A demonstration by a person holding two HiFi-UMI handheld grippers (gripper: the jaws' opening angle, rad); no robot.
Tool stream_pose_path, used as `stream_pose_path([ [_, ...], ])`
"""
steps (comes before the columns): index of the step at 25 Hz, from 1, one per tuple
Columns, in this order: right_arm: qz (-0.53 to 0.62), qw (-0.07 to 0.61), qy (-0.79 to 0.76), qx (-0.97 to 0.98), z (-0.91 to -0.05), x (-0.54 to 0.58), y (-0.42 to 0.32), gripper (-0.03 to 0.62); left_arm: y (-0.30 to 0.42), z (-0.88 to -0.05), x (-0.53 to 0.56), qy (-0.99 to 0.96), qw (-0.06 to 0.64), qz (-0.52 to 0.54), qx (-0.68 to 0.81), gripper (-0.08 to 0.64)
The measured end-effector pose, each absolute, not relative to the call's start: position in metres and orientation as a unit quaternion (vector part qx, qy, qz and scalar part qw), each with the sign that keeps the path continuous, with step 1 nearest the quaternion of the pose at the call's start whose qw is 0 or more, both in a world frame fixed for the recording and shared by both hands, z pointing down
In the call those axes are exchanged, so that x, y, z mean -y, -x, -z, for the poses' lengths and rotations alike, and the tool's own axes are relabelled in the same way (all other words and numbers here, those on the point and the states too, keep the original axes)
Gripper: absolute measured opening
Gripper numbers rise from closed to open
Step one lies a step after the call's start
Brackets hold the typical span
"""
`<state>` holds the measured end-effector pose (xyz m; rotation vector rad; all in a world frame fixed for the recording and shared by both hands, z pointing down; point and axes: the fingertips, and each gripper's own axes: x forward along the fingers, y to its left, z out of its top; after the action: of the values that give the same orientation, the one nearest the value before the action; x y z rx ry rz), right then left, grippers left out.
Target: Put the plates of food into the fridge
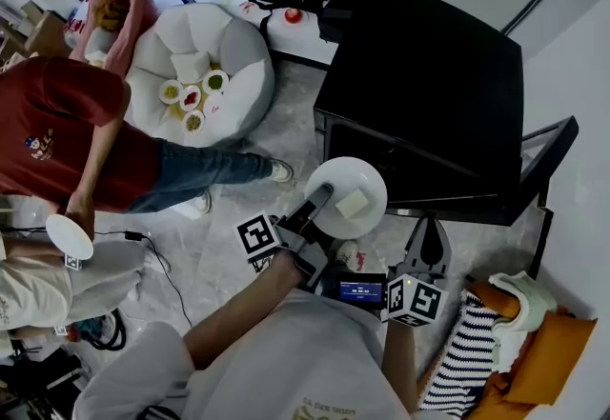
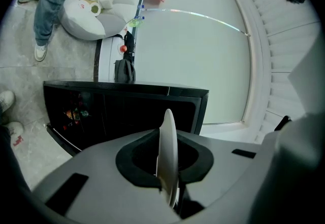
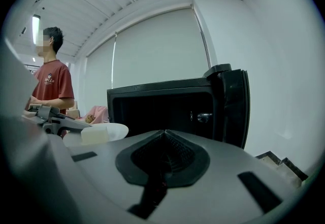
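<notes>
The left hand-held gripper [image 1: 321, 194], clamped on the rim of the plate [image 1: 367, 172], holds it just before the open fridge [image 1: 419, 94] toward upper right; the right hand-held gripper [image 1: 431, 230] is closed, empty.

no word or number can be read for certain. the small screen [image 1: 361, 291] shows pale digits, too blurred to make out. just left and right of the screen, the left marker cube [image 1: 257, 237] and the right marker cube [image 1: 416, 300] carry black-and-white square codes without letters. far left of the screen, the red shirt [image 1: 57, 137] bears a small unreadable print.
</notes>
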<state>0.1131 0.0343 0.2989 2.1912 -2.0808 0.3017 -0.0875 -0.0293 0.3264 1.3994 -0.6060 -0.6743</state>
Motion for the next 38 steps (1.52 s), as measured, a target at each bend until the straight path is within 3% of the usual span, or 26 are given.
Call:
stream_pose_path([
  [16, -0.087, 0.087, -0.688, 0.715, -0.313, -0.034, -0.145, 0.011, 0.055, -0.338, 0.026, -0.613, 0.666, 0.315, 0.284, 0.029],
  [23, -0.054, 0.135, -0.666, 0.732, -0.324, -0.028, -0.142, 0.011, 0.056, -0.359, 0.025, -0.611, 0.665, 0.309, 0.297, 0.029],
  [38, -0.039, 0.163, -0.635, 0.754, -0.364, -0.018, -0.127, 0.011, 0.057, -0.388, 0.030, -0.617, 0.662, 0.299, 0.304, 0.029],
])
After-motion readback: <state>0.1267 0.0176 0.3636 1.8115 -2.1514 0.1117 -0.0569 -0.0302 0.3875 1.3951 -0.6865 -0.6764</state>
